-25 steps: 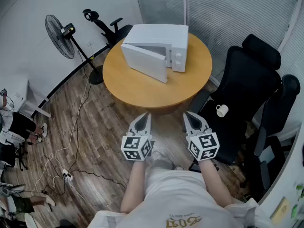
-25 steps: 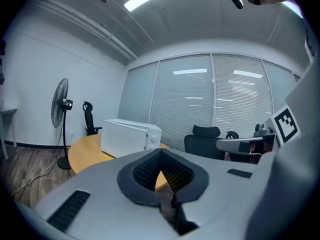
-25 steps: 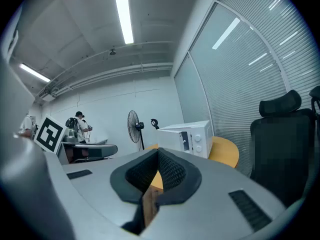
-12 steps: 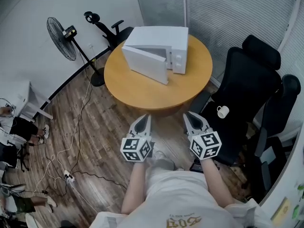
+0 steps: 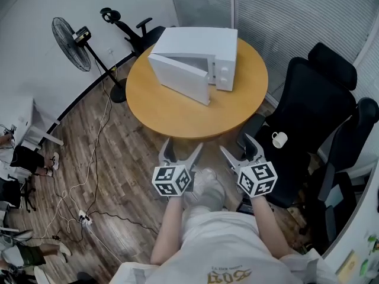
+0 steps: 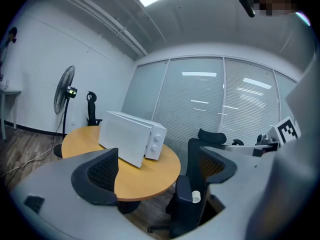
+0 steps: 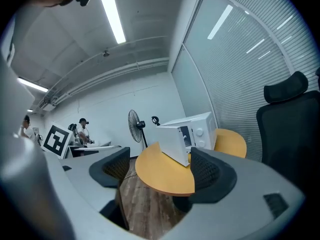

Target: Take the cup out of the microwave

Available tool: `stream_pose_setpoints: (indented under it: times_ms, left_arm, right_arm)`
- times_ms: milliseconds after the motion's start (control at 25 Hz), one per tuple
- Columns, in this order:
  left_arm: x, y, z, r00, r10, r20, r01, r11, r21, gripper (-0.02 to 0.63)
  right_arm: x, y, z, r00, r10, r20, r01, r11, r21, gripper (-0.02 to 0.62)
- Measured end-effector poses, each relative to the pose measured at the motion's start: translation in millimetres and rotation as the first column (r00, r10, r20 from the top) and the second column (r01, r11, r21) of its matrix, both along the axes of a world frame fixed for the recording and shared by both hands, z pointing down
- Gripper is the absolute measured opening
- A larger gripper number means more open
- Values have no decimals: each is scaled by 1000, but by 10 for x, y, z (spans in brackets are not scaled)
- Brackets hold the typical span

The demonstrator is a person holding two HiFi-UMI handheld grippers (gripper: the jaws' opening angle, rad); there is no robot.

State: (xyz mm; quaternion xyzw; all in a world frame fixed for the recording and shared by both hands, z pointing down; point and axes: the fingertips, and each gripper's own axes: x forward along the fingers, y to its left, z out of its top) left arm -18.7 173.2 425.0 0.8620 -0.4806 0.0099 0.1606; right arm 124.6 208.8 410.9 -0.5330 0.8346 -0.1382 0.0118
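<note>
A white microwave (image 5: pixel 198 55) stands on the round wooden table (image 5: pixel 172 111), its door (image 5: pixel 177 78) partly ajar; I cannot see inside it. A white cup (image 5: pixel 277 139) sits on the seat of a black office chair, also seen in the left gripper view as the cup (image 6: pixel 196 196). My left gripper (image 5: pixel 182 145) and right gripper (image 5: pixel 237 145) hover side by side just short of the table's near edge. Both have just been opening and stand open with nothing between the jaws. The microwave (image 6: pixel 132 136) lies ahead of the left gripper (image 6: pixel 157 176); the right gripper (image 7: pixel 160 171) faces the microwave (image 7: pixel 187 134) too.
Black office chairs (image 5: pixel 314 99) crowd the right side. A standing fan (image 5: pixel 71 37) and another chair stand beyond the table at the left. Cables and a power strip (image 5: pixel 80 218) lie on the wooden floor; people sit at the far left edge.
Both grippers' jaws went from shut to wide open. Both hands shifted a little forward toward the table's edge.
</note>
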Motion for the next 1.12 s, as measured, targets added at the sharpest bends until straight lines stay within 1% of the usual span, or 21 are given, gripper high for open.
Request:
stream_pose_setpoints:
  times_ms: [200,360,440,520,600,760,840,960,1120]
  left_arm:
    - [177,-572,175,1000,-4,14,5,1000,-20,488]
    - [329,-1238,254,998,-25,59,26,999,-21,472]
    - [438,-1557,303,997,-18,74,20,999,-28,472]
    - [529,-1835,352,996,-18,91,21,999,-32,472]
    - [568,-2061,385,994,-36,107,39,999,-25,471]
    - [610,-2379,416,987,-85,133,84,996,13,476]
    - [670,-2495,450,986,-87,141,84,996,24,476]
    - [778,-2610,526,987,-77,144,75,997,19,476]
    - [821,-2680,642,983,-94,155,95,995,-1,480]
  right_arm:
    - [197,-443,134,999,31,-10,-32,999,-29,368]
    - [371,-991,220,999,48,-26,-49,997,-63,365]
    - [471,-1270,259,998,61,-33,-64,995,-80,362]
    - [558,-1527,288,996,77,-41,-81,992,-96,362]
    - [603,-1741,323,995,85,-51,-90,990,-108,360]
    - [650,-2075,501,994,83,-65,-92,985,-147,359]
    - [664,-2210,608,994,80,-72,-91,982,-167,359]
    - [693,-2349,720,994,83,-72,-95,977,-190,357]
    - [692,-2430,794,995,69,-78,-84,974,-211,356]
